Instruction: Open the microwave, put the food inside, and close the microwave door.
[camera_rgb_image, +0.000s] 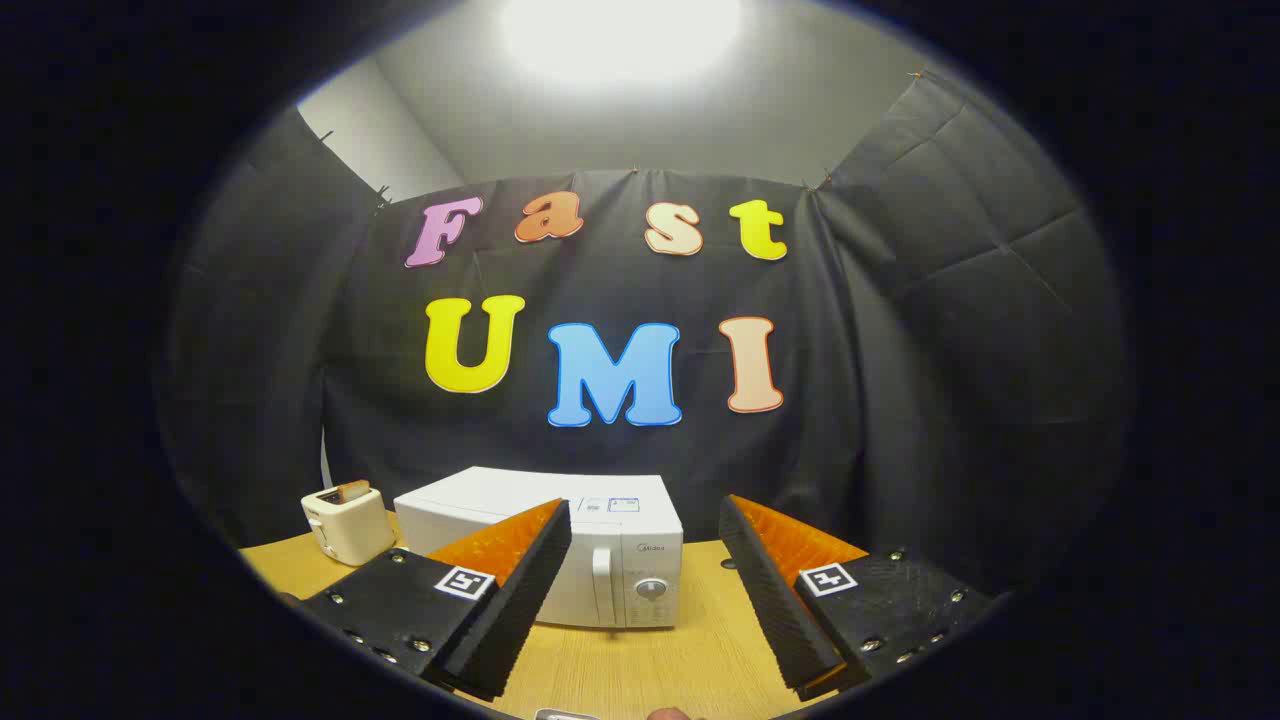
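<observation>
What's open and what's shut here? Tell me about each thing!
Microwave: door shut, standing on the table beyond the tool's fingers.
Toaster: upright beside the microwave, with something sticking up out of its slot.
Tool: open, fingers spread wide, holding nothing.

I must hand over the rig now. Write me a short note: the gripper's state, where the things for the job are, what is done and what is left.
Gripper: open, fingers spread wide, holding nothing, above the wooden table.
Microwave: on the table, just ahead of the fingers, door shut; its handle shows between the fingers.
Toaster: beside the microwave, with a slice in its slot; whether this is the food, I cannot tell.
Done: nothing yet.
Left: open the door, put the food inside, close the door.
</observation>
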